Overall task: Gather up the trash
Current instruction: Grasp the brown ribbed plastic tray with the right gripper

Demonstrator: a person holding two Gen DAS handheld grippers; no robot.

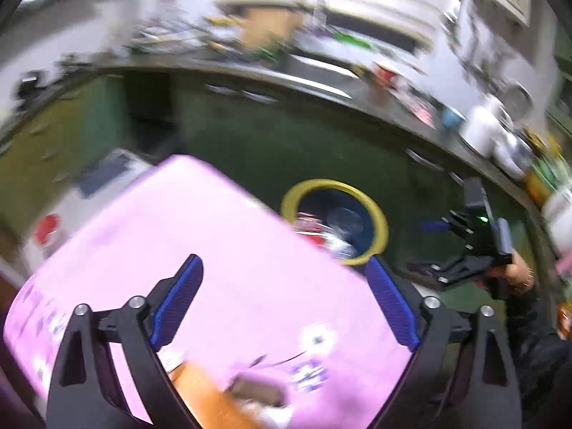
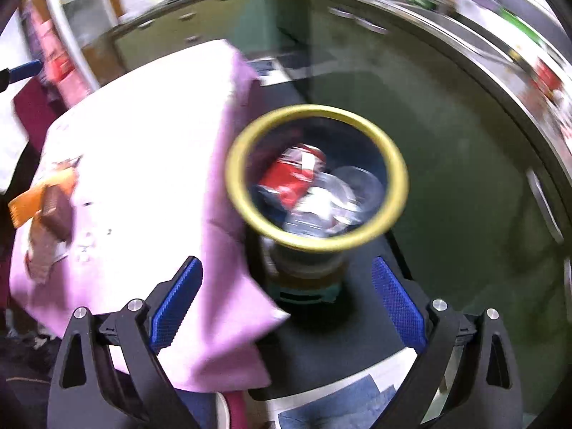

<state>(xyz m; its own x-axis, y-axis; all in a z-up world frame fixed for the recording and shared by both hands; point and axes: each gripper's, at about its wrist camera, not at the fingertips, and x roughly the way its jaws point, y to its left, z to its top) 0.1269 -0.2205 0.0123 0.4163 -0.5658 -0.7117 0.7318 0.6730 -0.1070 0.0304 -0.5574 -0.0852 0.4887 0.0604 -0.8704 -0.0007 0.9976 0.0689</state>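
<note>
- Yellow-rimmed bin (image 2: 389,164) on the floor beside the pink-clothed table (image 2: 150,136), with a red can (image 2: 296,175) and clear plastic trash inside
- Left gripper (image 1: 284,304) and right gripper (image 2: 286,307): jaws wide, nothing between
- Left view only: hand (image 1: 518,271) holding the right gripper
- Right view only: brown wrapper (image 2: 53,211) on the table

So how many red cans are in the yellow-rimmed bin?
1 that I can tell: a crushed red can lies inside the bin, toward its left side, on clear plastic trash. More may be buried underneath, and the picture is blurry.
</note>
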